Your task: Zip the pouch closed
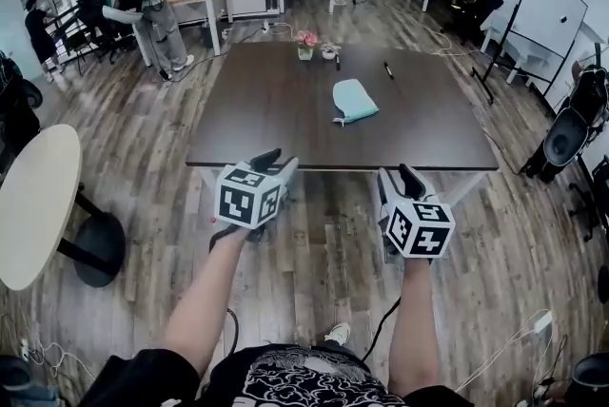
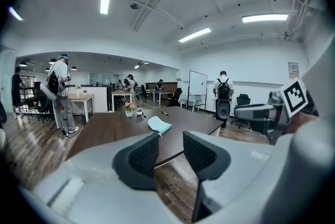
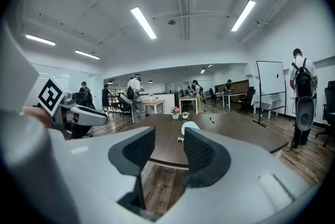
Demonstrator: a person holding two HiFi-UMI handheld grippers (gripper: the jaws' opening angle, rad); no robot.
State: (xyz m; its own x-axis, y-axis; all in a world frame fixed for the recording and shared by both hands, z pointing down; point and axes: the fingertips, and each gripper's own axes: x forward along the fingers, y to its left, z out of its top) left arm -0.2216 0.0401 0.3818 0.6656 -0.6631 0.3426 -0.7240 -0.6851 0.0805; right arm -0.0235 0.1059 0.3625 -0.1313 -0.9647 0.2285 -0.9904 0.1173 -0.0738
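A light teal pouch (image 1: 355, 100) lies flat on the dark brown table (image 1: 271, 115), right of its middle, with its zip pull at the near end. It also shows small in the left gripper view, as the pouch (image 2: 159, 124), and in the right gripper view, as the pouch (image 3: 190, 126). Both grippers hover over the wooden floor just short of the table's near edge, well apart from the pouch. My left gripper (image 1: 276, 160) (image 2: 170, 152) is open and holds nothing. So is my right gripper (image 1: 398, 175) (image 3: 168, 152), with only floor and table edge seen between its jaws.
A small flower pot (image 1: 305, 42), a little cup (image 1: 329, 51) and a pen (image 1: 388, 69) sit at the table's far side. A round pale table (image 1: 33, 205) stands at the left, a whiteboard (image 1: 547, 15) and chairs (image 1: 569, 131) at the right. People stand by desks behind.
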